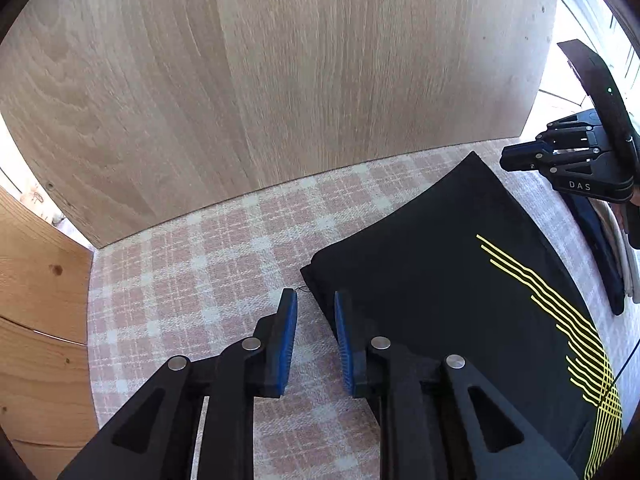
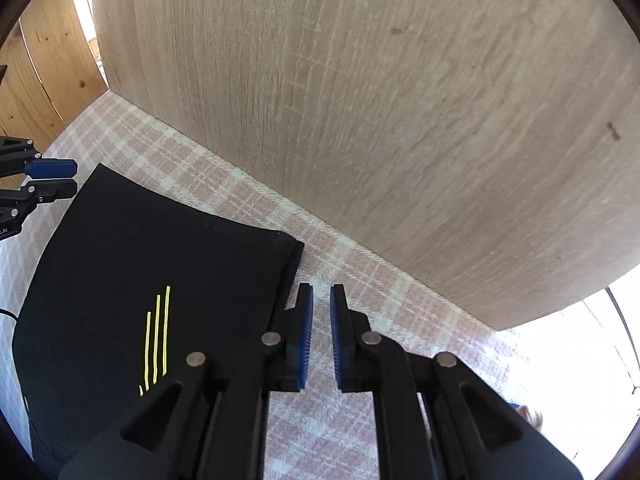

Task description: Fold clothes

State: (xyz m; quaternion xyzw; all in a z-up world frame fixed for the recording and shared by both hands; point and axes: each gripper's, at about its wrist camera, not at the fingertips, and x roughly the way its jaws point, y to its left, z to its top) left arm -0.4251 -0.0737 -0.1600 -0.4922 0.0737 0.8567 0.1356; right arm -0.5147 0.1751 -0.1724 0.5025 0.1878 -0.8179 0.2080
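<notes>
Left wrist view has the left gripper held with a narrow gap between its blue pads, nothing caught in it; the near-left corner of the folded black garment lies just beside and partly under the right-hand finger, on the pink checked cloth. Yellow wavy lines run across the garment toward the right. Farther right, past its far corner, the right gripper hangs above the cloth. Right wrist view shows the right gripper slightly parted and empty, the garment's edge just left of its left finger. A pale wooden panel stands behind.
</notes>
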